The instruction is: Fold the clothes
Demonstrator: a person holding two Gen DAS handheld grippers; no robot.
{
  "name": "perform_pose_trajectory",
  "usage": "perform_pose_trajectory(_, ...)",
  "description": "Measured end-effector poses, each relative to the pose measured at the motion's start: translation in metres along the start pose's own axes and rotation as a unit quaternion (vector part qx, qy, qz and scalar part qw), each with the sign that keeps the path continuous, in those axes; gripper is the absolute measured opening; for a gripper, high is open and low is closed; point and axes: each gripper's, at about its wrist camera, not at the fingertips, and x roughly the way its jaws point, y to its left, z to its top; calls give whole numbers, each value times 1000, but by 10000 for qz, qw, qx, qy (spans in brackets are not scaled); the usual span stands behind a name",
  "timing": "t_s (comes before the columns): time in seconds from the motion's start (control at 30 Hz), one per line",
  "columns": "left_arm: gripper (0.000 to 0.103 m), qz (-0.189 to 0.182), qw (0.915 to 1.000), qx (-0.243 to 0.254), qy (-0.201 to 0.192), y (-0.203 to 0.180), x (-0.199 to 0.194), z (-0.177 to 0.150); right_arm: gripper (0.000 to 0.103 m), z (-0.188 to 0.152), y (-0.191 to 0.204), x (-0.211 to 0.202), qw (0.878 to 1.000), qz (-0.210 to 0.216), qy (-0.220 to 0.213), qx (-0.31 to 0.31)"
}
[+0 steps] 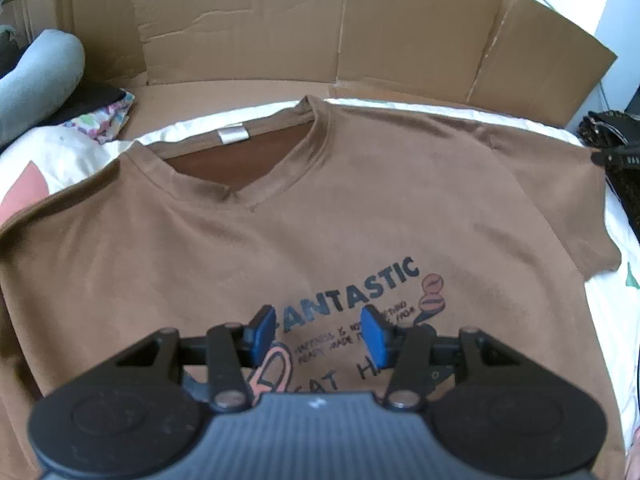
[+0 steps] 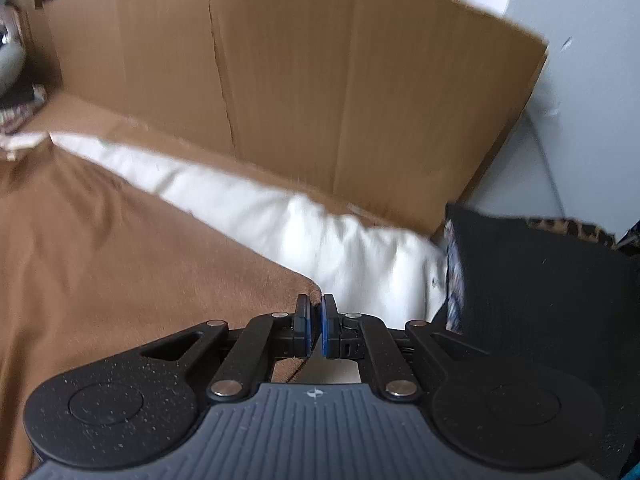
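- While the brown T-shirt [image 1: 224, 248] lay face up and spread flat over a white sheet [image 1: 72, 152], the left gripper [image 1: 318, 334] hung above its chest print, jaws about half apart, nothing between the blue pads [image 1: 262, 330].
- Print on shirt front read "FANTASTIC" [image 1: 360, 284] in dark block letters, first letter partly hidden behind the left pad.
- Smaller lines under it were only partly readable: "HAPPINESS IS NOT..." and "READY MADE..."; rest hidden by gripper or too small.
- Bigger letters lower down, roughly "EAT HA...", cut off by the gripper body.
- Coffee-bean drawing [image 1: 432, 292] sat just right of the word; pinkish drawing [image 1: 276, 368] sat lower left of the text, partly hidden.
- White neck tag [image 1: 233, 135] inside the V-collar; no writing legible on it.
- Right gripper [image 2: 316, 322] was closed tight on the edge of the brown shirt at its sleeve corner, fabric pinched between the pads; view blurred.
- Cardboard panels [image 1: 280, 32] stood along the far side of the sheet, no print visible.
- Grey rolled fabric [image 1: 38, 68] and a floral cloth [image 1: 106, 118] lay at far left, off the shirt.
- Black cloth [image 2: 540, 280] lay right of the sheet, near the right gripper.
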Motion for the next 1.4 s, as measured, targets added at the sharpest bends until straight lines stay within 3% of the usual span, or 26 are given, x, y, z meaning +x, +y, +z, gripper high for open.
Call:
perform_pose_trajectory(0.17, 51, -6, 10000, 8, 72, -1, 6, -1, 11, -7, -2, 8, 9995, -267, 136, 29)
perform_pose_trajectory(0.27, 53, -24, 10000, 23, 85, -3, 8, -1, 19, -6, -4, 4, 9997, -78, 68, 239)
perform_pose_trajectory(0.4, 54, -63, 9999, 48, 118, -7, 12, 0, 37, -6, -7, 1, 9985, 167, -9, 527)
perform_pose_trajectory(0.63, 54, -109, 9998, 118, 131, -13, 13, 1, 38, -5, -9, 29, 9925, 79, 34, 1216)
perform_pose_trajectory(0.73, 54, -120, 9998, 124, 130, -14, 13, 0, 38, -5, -8, 38, 9922, -2, 105, 1242)
perform_pose_trajectory(0.77, 54, -125, 9998, 116, 131, -13, 13, 0, 34, -5, -7, 40, 9926, -2, 120, 1206)
perform_pose_trajectory(0.8, 54, -131, 9998, 109, 131, -13, 14, 0, 20, -5, -6, 41, 9934, 27, 130, 1141)
perform_pose_trajectory(0.9, 54, -147, 9997, 111, 135, -15, 16, 1, 7, -5, -5, 41, 9953, 53, 128, 962)
perform_pose_trajectory(0.97, 54, -170, 9997, 136, 132, -18, 19, 2, 6, -5, -5, 39, 9961, -8, 95, 872)
perform_pose_trajectory(1.13, 54, -319, 9988, 346, 99, -34, 26, 10, 6, -4, -3, 39, 9974, -229, 55, 674)
perform_pose_trajectory(1.27, 54, -508, 9954, 812, -80, -57, 36, 25, 9, -3, 2, 37, 9984, -309, 64, 474)
perform_pose_trajectory(1.4, 53, -593, 9878, 1407, -301, -84, 49, 38, 28, -5, 2, 19, 9990, -216, -48, 390)
